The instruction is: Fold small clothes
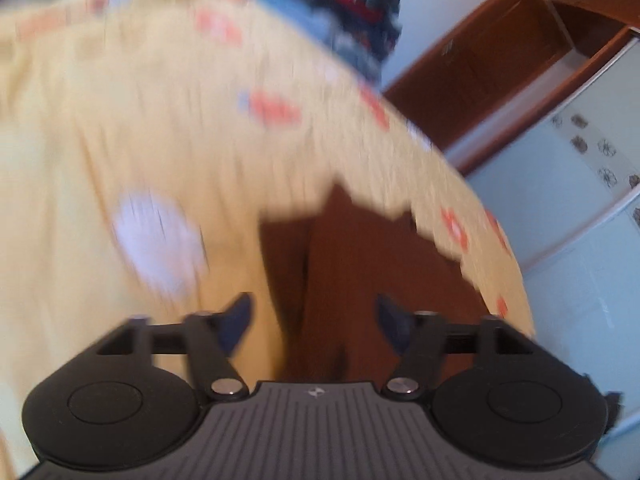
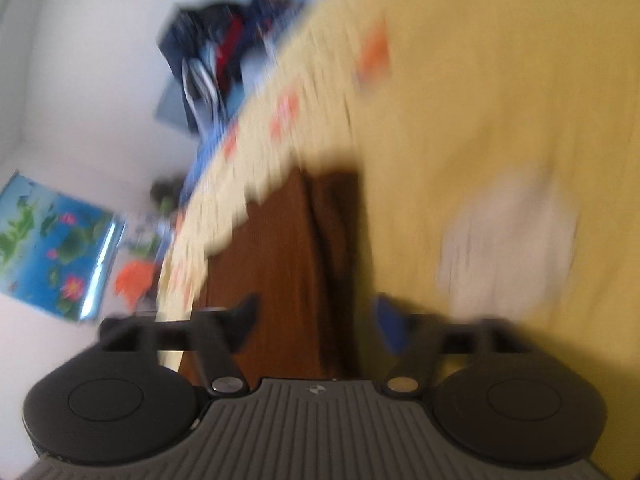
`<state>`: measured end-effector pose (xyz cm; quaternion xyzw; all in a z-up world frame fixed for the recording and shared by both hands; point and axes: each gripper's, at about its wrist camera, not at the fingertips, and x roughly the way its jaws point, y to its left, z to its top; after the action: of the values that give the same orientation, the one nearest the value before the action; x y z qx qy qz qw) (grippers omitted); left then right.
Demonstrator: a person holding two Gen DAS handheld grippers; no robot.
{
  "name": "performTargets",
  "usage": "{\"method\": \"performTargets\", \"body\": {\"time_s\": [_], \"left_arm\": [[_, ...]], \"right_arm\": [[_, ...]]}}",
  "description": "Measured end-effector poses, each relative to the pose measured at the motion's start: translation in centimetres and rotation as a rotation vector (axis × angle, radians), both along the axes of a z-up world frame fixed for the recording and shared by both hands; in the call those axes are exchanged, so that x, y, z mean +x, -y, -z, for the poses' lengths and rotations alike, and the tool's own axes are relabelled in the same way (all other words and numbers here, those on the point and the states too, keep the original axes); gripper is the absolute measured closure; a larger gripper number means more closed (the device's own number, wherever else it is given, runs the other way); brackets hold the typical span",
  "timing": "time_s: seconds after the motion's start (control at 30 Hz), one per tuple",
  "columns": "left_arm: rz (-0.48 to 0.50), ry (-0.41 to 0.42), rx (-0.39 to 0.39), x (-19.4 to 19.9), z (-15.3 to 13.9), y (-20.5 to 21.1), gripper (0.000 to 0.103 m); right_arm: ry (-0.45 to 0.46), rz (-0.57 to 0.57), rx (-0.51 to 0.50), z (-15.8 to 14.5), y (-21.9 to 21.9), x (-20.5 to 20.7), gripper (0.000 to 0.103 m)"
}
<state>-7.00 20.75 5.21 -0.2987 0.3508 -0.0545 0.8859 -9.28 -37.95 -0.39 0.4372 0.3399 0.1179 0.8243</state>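
Observation:
A pale yellow garment [image 1: 60,200] with a white round print [image 1: 156,240] lies on a yellow tablecloth with orange flowers [image 1: 276,108]. It also shows in the right wrist view [image 2: 500,100], with the white print [image 2: 508,240]. My left gripper [image 1: 314,320] is open and empty, just off the garment's edge over brown wood. My right gripper [image 2: 314,320] is open and empty, beside the garment's left edge. Both views are motion-blurred.
A pile of dark blue and red clothes [image 1: 360,8] sits at the far end of the table; it shows in the right wrist view too [image 2: 216,52]. A brown wooden cabinet [image 1: 500,60] and a flower poster [image 2: 52,244] stand beyond.

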Motion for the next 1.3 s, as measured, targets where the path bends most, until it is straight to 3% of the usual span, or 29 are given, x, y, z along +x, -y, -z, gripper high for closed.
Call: {"method": "performTargets", "body": {"time_s": [0.1,0.17,0.23,0.37,0.43,0.47,0.5,0.57,0.63,0.73,0.77,0.83,0.87,0.93,0.97,1.0,1.03,1.1,1.2,1.3], "left_arm": [[-0.04,0.077,0.192,3.8,-2.7,1.0,0.018],[0.027,0.11,0.289,7.4,-2.8,3.4,0.019],[0.084,0.071,0.361,11.3,-1.8,6.3,0.021],[0.18,-0.069,0.353,16.8,2.5,10.7,0.05],[0.178,-0.051,0.378,17.5,3.3,11.7,0.069],[0.181,-0.044,0.378,17.5,3.3,11.7,0.097],[0.168,-0.037,0.348,17.3,2.8,11.3,0.097],[0.132,0.028,0.337,16.5,1.5,10.7,0.097],[0.123,0.063,0.367,16.4,0.8,10.6,0.097],[0.116,-0.002,0.435,17.6,2.8,10.9,0.097],[0.114,-0.025,0.454,17.8,3.9,11.0,0.096],[0.107,0.005,0.486,17.3,3.9,11.4,0.094],[0.107,-0.004,0.498,17.1,3.4,11.6,0.092],[0.115,0.009,0.536,16.2,2.1,12.0,0.088],[0.111,0.04,0.556,15.3,1.2,12.3,0.088],[0.111,0.077,0.566,14.4,0.4,12.7,0.08],[0.118,0.109,0.559,13.8,-0.1,13.1,0.072],[0.137,0.15,0.54,13.4,-0.5,14.6,0.019],[0.182,0.136,0.607,14.6,1.1,17.9,0.017],[0.184,0.011,0.647,16.3,4.3,18.3,0.016]], "right_arm": [[0.077,-0.008,-0.126,-3.1,0.4,3.0,0.024],[0.114,-0.08,-0.199,-4.3,-0.8,6.5,0.025],[0.116,-0.146,-0.283,-4.6,-2.6,10.3,0.03],[0.038,-0.246,-0.424,-2.8,-7.2,16.9,0.045],[-0.016,-0.294,-0.467,-1.4,-9.1,18.9,0.059],[-0.031,-0.294,-0.491,-0.7,-9.7,19.5,0.08],[-0.011,-0.304,-0.491,-0.6,-10.0,19.7,0.087],[0.017,-0.3,-0.461,-1.4,-10.1,19.5,0.088],[0.114,-0.28,-0.448,-3.7,-9.9,18.7,0.088],[0.149,-0.235,-0.431,-4.1,-9.0,18.5,0.088],[0.111,-0.226,-0.448,-3.2,-8.9,19.3,0.088],[0.036,-0.241,-0.48,-0.8,-9.3,20.5,0.089],[0.062,-0.236,-0.483,-0.3,-9.5,20.3,0.088],[0.058,-0.222,-0.491,-0.5,-9.7,19.9,0.076],[0.049,-0.217,-0.485,-0.9,-9.6,19.7,0.056],[0.054,-0.204,-0.489,-1.6,-9.5,19.3,0.04],[0.085,-0.171,-0.51,-2.6,-9.4,18.4,0.039],[0.185,-0.127,-0.559,-4.7,-9.9,16.5,0.038],[0.236,-0.185,-0.568,-5.7,-12.6,16.1,0.031],[0.181,-0.278,-0.744,-3.2,-16.5,17.2,0.029]]}}
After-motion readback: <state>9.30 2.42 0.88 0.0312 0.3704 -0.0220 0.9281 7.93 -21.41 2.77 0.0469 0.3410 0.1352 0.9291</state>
